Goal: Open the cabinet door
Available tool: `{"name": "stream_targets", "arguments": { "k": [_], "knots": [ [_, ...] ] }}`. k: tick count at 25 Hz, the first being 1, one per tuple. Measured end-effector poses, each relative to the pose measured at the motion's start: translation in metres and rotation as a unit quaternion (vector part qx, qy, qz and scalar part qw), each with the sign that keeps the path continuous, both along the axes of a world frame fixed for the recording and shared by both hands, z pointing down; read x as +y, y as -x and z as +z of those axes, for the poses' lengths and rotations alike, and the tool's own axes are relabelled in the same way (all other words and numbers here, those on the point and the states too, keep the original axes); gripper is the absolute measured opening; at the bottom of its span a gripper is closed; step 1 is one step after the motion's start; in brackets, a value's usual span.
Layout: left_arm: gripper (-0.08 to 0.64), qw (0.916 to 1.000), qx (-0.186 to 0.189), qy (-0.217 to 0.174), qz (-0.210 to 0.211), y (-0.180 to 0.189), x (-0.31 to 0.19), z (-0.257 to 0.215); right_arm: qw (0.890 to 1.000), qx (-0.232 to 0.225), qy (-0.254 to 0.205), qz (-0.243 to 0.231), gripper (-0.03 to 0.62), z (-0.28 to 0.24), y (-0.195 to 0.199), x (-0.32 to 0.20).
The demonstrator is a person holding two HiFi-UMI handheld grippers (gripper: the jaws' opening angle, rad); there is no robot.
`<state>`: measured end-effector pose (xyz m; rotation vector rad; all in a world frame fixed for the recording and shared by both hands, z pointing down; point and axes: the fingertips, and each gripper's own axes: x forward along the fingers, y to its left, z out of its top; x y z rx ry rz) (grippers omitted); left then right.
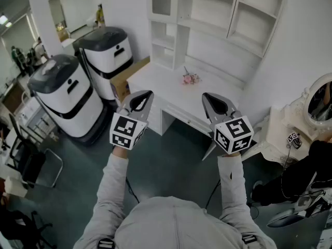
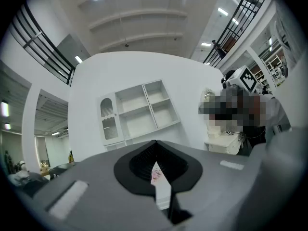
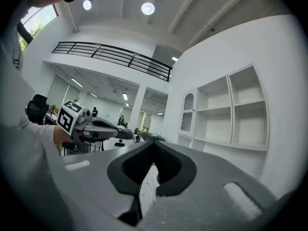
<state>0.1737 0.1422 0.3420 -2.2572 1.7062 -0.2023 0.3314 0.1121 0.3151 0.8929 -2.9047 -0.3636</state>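
Observation:
A white desk (image 1: 166, 87) carries a white shelf unit (image 1: 218, 19), and a small arched cabinet door (image 1: 162, 1) stands closed at the unit's upper left. The same door shows in the left gripper view (image 2: 109, 119) and in the right gripper view (image 3: 187, 112). My left gripper (image 1: 147, 95) is held level in front of the desk's near edge, shut and empty. My right gripper (image 1: 207, 97) floats beside it to the right, also shut with nothing in it. Both are well short of the door. The shut jaws fill the low part of each gripper view, left gripper (image 2: 155, 143) and right gripper (image 3: 154, 143).
A small pink flower bunch (image 1: 190, 78) lies on the desk top. Two white and grey machines (image 1: 67, 95) (image 1: 106, 51) and a cardboard box (image 1: 127, 79) stand to the left. A white dressing table with a mirror (image 1: 311, 108) and a person in black (image 1: 301, 175) are at the right.

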Motion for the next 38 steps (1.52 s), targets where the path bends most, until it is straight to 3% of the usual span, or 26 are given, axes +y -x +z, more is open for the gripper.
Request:
{"name": "stream_targets", "arguments": {
  "k": [7,15,25,38],
  "knots": [
    [0.018,1.0,-0.007,-0.003,-0.002,-0.008,-0.012,0.001,1.0,0.002,0.001,-0.003,0.0,0.001,-0.007,-0.011],
    [0.018,0.9999,-0.007,0.003,-0.013,-0.023,-0.028,0.005,0.999,-0.043,0.019,-0.002,0.002,-0.001,-0.026,-0.036],
    [0.018,0.9988,0.003,0.018,-0.046,-0.035,-0.047,0.02,0.999,-0.026,0.029,-0.025,0.002,0.016,-0.04,-0.063],
    [0.018,0.9986,0.001,0.007,-0.053,0.008,-0.118,0.013,0.999,-0.041,0.026,-0.023,0.002,0.009,-0.007,-0.136]
  ]
}}
